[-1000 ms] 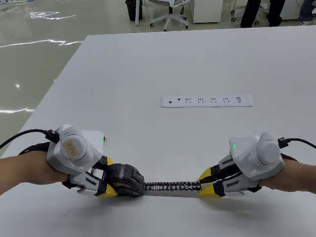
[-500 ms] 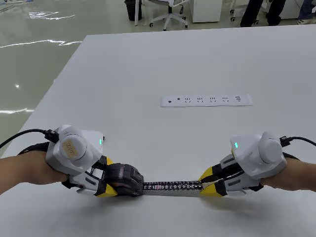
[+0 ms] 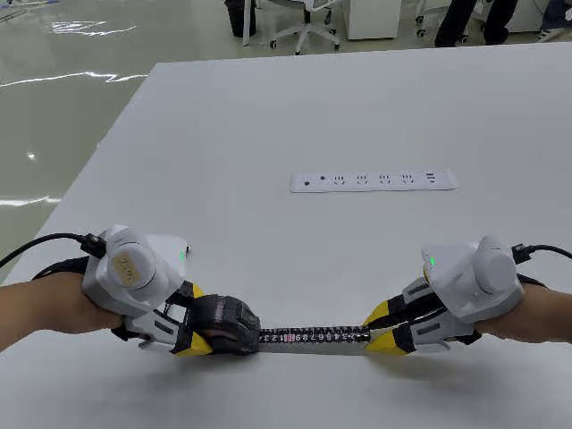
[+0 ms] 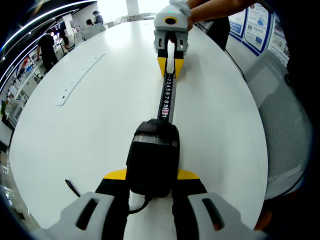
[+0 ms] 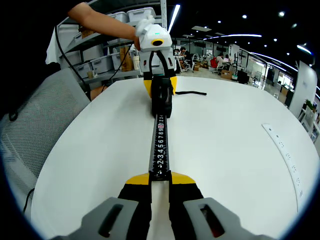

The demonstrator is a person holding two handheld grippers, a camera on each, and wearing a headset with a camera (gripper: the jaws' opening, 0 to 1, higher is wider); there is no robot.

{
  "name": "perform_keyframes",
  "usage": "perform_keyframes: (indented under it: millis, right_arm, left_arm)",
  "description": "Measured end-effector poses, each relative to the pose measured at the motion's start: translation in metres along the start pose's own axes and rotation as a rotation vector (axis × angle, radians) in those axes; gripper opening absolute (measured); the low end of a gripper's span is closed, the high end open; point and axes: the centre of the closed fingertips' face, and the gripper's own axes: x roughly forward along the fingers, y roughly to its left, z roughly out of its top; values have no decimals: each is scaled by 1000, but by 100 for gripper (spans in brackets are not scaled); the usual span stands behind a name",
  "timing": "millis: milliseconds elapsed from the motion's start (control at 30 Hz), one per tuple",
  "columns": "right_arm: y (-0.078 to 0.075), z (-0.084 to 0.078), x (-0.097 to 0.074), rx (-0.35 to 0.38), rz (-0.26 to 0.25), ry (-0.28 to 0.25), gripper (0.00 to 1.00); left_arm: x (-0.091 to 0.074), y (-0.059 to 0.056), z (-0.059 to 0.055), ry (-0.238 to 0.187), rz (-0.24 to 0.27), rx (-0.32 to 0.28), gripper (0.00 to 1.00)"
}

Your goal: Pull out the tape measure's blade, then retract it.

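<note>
At the near edge of a white table [image 3: 268, 116], a person works a tape measure [image 3: 228, 323] between two hand-held grippers. The left gripper [image 3: 201, 320] has its yellow-tipped jaws clamped on either side of the tape measure's black case, which lies on the tabletop directly between them. From the case, the blade [image 3: 313, 337] runs out in a straight, low line towards the right gripper [image 3: 375, 331]. That gripper faces the left one, and its jaws are pinched together on the blade's free end. The printed numbers along the blade read clearly in both gripper views, and the drawn-out length spans the whole gap between the two sets of jaws. A forearm shows behind each gripper, and a black cable [image 3: 45, 243] trails away from the back of the left one. In the right gripper view, a thin black strap [image 5: 190, 93] lies on the table just beside the case, on the side away from the person. Farther out, well beyond both grippers and roughly level with the gap between them, a white power strip [image 3: 374, 181] lies flat. Past the far edge of the table, the base of an office chair [image 3: 304, 22] stands on a glossy floor.
</note>
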Motion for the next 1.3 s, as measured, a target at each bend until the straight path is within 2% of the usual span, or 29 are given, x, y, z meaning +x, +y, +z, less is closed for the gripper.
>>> perform_keyframes:
  millis: [1300]
  right_arm:
    - [0, -8, -12, 0, -5, 8, 11]
  left_arm:
    - [-1, -1, 1, 2, 1, -1, 28]
